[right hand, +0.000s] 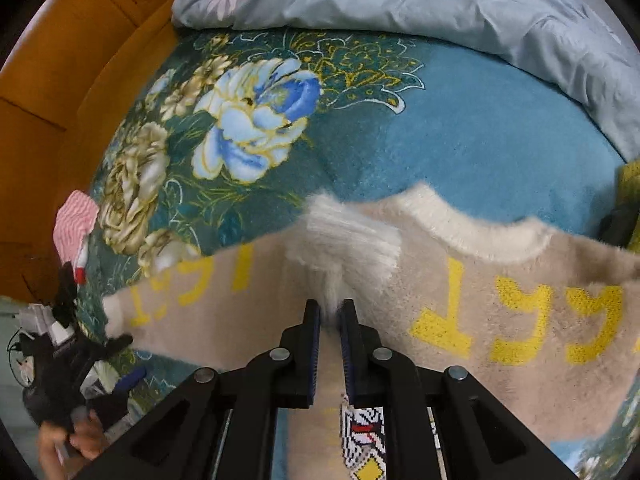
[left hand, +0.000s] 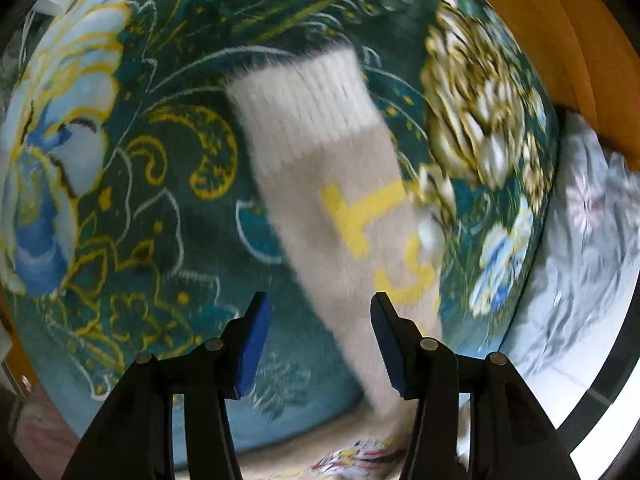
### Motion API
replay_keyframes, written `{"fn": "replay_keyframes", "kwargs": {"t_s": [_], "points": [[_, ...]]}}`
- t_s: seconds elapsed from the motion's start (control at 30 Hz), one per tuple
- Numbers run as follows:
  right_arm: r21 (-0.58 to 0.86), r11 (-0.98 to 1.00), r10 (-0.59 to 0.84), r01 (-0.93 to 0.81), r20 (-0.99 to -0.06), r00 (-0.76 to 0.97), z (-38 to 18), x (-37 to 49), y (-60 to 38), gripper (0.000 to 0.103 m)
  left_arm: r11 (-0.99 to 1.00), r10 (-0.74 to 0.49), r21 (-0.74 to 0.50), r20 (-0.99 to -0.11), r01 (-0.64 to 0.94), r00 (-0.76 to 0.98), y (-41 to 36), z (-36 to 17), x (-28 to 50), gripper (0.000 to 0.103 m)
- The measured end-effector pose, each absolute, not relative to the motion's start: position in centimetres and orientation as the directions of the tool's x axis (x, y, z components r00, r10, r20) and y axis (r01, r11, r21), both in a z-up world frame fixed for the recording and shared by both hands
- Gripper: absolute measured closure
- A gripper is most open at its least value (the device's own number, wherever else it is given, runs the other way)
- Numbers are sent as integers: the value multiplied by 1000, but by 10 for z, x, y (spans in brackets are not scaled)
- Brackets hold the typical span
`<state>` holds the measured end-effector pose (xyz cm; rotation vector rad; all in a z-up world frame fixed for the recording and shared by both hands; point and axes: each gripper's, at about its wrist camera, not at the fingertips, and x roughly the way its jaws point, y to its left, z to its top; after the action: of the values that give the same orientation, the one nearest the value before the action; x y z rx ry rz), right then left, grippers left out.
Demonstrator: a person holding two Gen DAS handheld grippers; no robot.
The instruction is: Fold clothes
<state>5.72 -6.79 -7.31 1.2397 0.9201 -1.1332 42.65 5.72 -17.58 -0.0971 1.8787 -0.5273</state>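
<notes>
Two grippers: one free, one loaded; the fold is mid-way by my reading
Left gripper [left hand: 318,344]: jaws spread wide, holding nothing; it hangs over the sleeve [left hand: 320,168] that lies flat on the floral blanket [left hand: 132,208]; the view is blurred, so it looks in motion
Left sleeve: cuff pointing away, yellow lettering visible; best pinched near the cuff, both layers, before lifting
Sweater [right hand: 500,300]: beige, fuzzy, spread on the blanket with the collar on the far side
Right gripper [right hand: 329,320]: clamped on the white ribbed cuff [right hand: 344,240] of the other sleeve, drawn over the sweater body
Advice: lay that cuff across the chest, flat; let go only once it rests
Risk: fuzzy knit may drag; move low and slowly
</notes>
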Motion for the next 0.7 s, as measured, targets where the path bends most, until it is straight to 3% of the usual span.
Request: {"fn": "replay_keyframes", "kwargs": {"t_s": [0.33, 0.43, 0.47, 0.5, 0.57, 0.7], "points": [[287, -51, -202, 957, -941, 272, -28, 5, -39, 87, 907, -357, -410, -870, 97, -339, 53, -191, 434, 51], [283, -85, -207, 955, -943, 261, -19, -16, -20, 87, 916, -327, -381, -890, 124, -319, 48, -192, 435, 72], [281, -97, -209, 955, -944, 257, -16, -24, -14, 87, 920, -307, -364, -900, 145, -309, 45, -191, 436, 85], [279, -110, -212, 954, -944, 252, -13, -31, -7, 87, 918, -295, -355, -908, 173, -298, 42, -188, 435, 89], [274, -139, -218, 952, -946, 240, -8, -45, 6, 87, 906, -288, -353, -918, 234, -271, 36, -179, 433, 95], [275, -180, -222, 945, -947, 233, -2, -68, 28, 87, 784, -310, -355, -935, 509, -174, 5, -126, 409, 96]]}}
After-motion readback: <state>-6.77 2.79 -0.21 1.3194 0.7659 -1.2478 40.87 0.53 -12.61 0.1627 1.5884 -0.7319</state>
